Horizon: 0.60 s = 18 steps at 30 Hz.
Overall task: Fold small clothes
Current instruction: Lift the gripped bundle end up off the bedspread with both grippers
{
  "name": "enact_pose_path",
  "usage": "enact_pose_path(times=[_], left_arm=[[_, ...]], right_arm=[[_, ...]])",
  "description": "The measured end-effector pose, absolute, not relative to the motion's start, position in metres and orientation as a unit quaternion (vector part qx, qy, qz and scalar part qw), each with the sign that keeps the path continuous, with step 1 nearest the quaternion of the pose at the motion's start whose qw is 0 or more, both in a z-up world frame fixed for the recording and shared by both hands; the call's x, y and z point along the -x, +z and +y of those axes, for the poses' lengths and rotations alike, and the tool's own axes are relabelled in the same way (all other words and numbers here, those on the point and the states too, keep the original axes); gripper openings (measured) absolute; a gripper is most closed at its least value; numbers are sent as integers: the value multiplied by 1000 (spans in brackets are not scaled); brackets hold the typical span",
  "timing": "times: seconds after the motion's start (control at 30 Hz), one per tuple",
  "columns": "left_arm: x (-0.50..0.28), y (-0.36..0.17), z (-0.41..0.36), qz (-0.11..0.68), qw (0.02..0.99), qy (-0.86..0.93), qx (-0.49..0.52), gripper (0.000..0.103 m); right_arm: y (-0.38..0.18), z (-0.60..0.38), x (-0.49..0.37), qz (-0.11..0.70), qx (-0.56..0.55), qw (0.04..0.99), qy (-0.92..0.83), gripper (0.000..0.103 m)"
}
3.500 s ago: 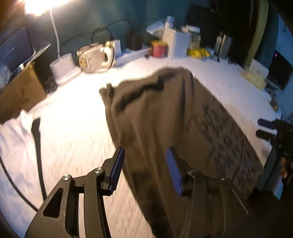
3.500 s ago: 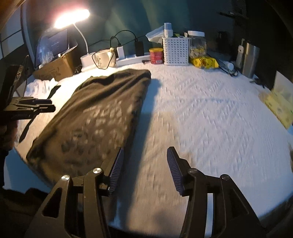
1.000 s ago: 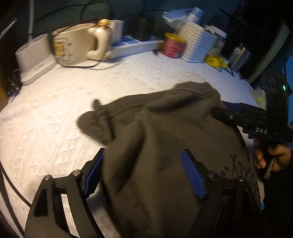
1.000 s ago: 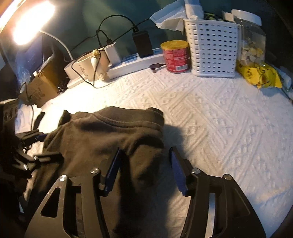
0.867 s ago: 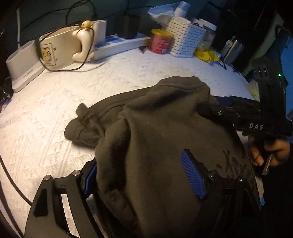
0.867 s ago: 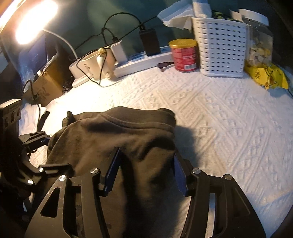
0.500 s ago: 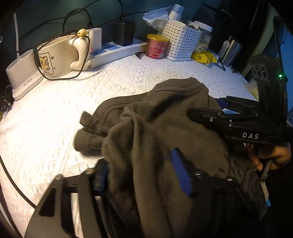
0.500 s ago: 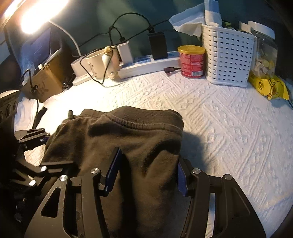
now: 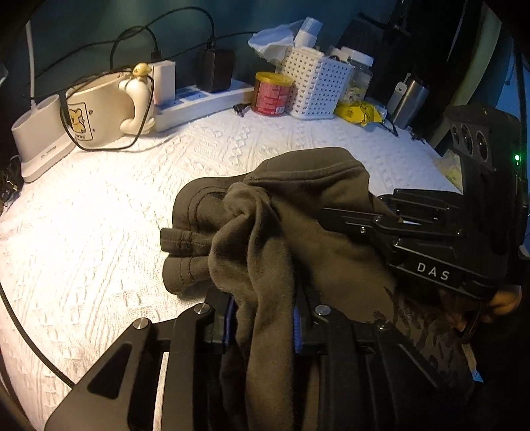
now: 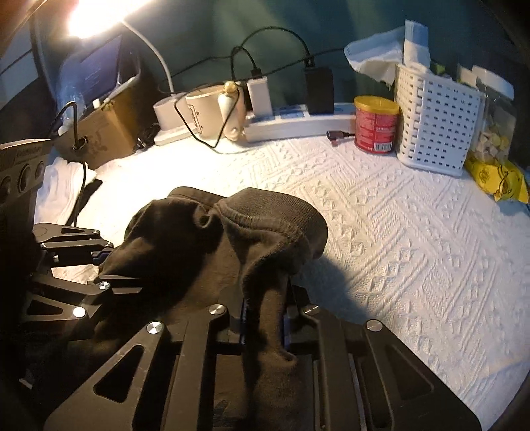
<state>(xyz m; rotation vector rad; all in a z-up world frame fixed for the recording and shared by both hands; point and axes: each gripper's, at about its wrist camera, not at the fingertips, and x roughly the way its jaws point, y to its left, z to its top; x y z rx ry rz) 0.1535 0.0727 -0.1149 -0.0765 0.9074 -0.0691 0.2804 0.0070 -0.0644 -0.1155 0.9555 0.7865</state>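
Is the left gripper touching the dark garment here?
Touching. In the left wrist view the left gripper, its jaws just closing, pinches a bunched fold of the dark garment between its blue pads.

We see a dim room lit by one warm, glaring desk lamp (image 10: 89, 16) at the right wrist view's upper left, blown out to white. The dark crumpled garment (image 10: 232, 238) casts a hard shadow rightward onto the white textured bedspread (image 10: 414, 248). Fisheye bending and black vignetting mark the edges; both views are sharp.

Bunched folds of the dark brown fleece garment (image 9: 291, 232) cover the blue pads of the left gripper (image 9: 263, 320) and the right gripper (image 10: 265, 318), while its lower part runs off both pictures' bottom edges.
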Motion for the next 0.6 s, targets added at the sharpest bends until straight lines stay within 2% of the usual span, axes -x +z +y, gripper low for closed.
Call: enact_pose_path(times=[0.6], left_arm=[[-104,-57,32,338,940,-42,-6,23]], right_arm=[[11,-30,-227,359,34,864,350,13]])
